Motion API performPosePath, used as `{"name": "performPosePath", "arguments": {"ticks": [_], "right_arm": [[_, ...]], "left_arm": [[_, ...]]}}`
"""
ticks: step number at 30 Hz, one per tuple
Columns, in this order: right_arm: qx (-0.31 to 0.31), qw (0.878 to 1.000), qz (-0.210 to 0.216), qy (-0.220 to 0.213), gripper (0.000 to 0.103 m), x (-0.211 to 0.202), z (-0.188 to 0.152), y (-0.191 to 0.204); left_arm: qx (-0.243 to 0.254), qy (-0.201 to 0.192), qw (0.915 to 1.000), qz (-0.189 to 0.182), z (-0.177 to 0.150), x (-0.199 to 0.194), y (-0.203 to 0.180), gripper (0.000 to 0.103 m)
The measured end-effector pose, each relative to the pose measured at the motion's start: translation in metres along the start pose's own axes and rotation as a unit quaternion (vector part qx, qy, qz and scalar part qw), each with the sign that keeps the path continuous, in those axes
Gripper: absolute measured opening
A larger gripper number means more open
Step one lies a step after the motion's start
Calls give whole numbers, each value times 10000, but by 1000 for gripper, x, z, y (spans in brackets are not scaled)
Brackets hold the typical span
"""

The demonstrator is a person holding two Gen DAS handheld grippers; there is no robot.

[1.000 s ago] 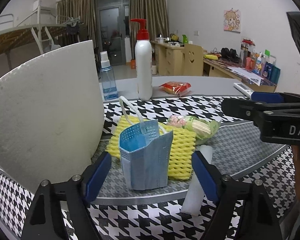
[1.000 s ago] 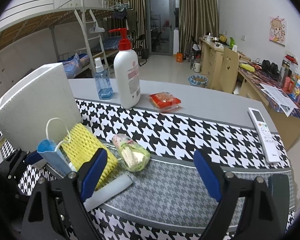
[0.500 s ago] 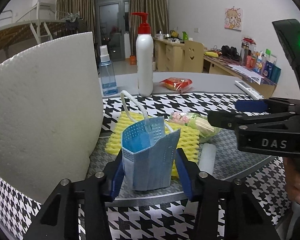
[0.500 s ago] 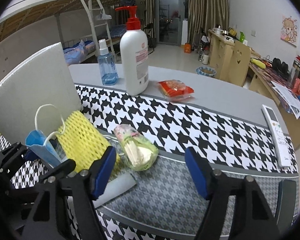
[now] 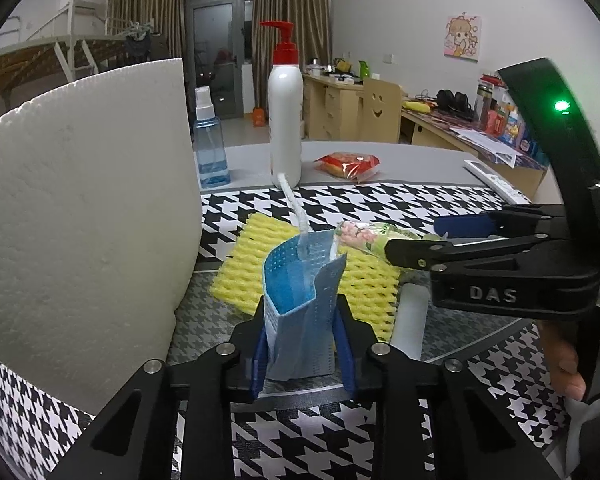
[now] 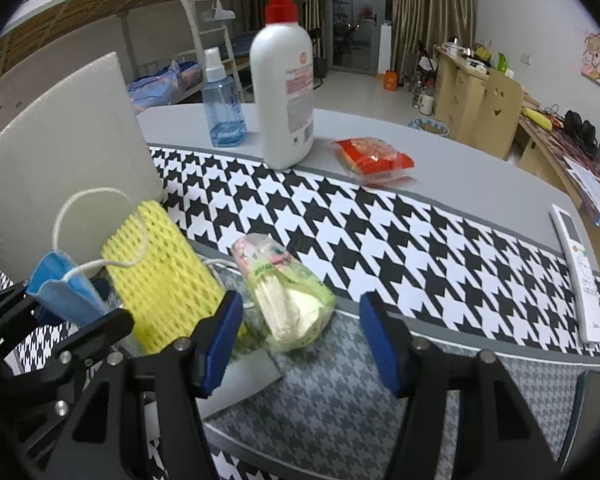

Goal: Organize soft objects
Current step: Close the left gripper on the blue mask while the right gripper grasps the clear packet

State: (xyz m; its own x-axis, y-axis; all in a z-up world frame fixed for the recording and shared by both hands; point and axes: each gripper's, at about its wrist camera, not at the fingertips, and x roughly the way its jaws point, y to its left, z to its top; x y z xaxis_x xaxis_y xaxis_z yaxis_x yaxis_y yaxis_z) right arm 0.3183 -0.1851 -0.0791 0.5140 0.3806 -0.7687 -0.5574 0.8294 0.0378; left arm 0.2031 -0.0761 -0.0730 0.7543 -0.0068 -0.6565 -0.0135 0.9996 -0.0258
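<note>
A folded blue face mask (image 5: 300, 312) stands upright on the grey middle of a houndstooth mat (image 5: 380, 204). My left gripper (image 5: 302, 344) has both blue pads pressed against the mask's sides, and its jaws are still closing. Behind the mask lies a yellow foam net (image 5: 260, 248), with a white foam strip (image 5: 410, 320) to its right. In the right wrist view a green tissue pack (image 6: 288, 304) lies between the fingers of my right gripper (image 6: 300, 332). Those jaws are closing, and the pads stand apart from the pack. The right gripper (image 5: 428, 238) reaches in from the right.
A big white paper roll (image 5: 84, 208) stands close on the left. Behind the mat are a white pump bottle (image 5: 286, 120), a blue spray bottle (image 5: 210, 148) and a red snack packet (image 5: 348, 162). A remote (image 6: 580, 276) lies at the table's right edge.
The left jaws have come together onto the mask and squeezed it narrower. The right gripper has dropped toward the tissue pack and its jaws have narrowed around it.
</note>
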Motion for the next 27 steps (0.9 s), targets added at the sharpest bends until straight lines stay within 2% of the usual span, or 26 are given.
{"name": "performPosePath", "arguments": {"ticks": [1,7,12,15,18,27], "right_arm": [[12,10000,-3,33,59,2,1,-1],[-50,9998,76,166,54,11,0,2],[-189,9997,-14,173,51,16,0,8],[-229,9996,-76,158,41,16,-1,10],[-176,9996,-113,169,37,16,-1,8],[5,9996,-230,157,32,-1,-4,2]], "left_arm": [[9,5,10000,-5,0,0,0,28],[-8,50,10000,-69,0,-2,2,21],[-2,51,9999,-128,0,-4,4,20],[3,28,9999,-131,0,-5,4,20],[6,34,9999,-165,-1,-6,4,20],[118,-29,9990,-435,0,-16,1,17]]}}
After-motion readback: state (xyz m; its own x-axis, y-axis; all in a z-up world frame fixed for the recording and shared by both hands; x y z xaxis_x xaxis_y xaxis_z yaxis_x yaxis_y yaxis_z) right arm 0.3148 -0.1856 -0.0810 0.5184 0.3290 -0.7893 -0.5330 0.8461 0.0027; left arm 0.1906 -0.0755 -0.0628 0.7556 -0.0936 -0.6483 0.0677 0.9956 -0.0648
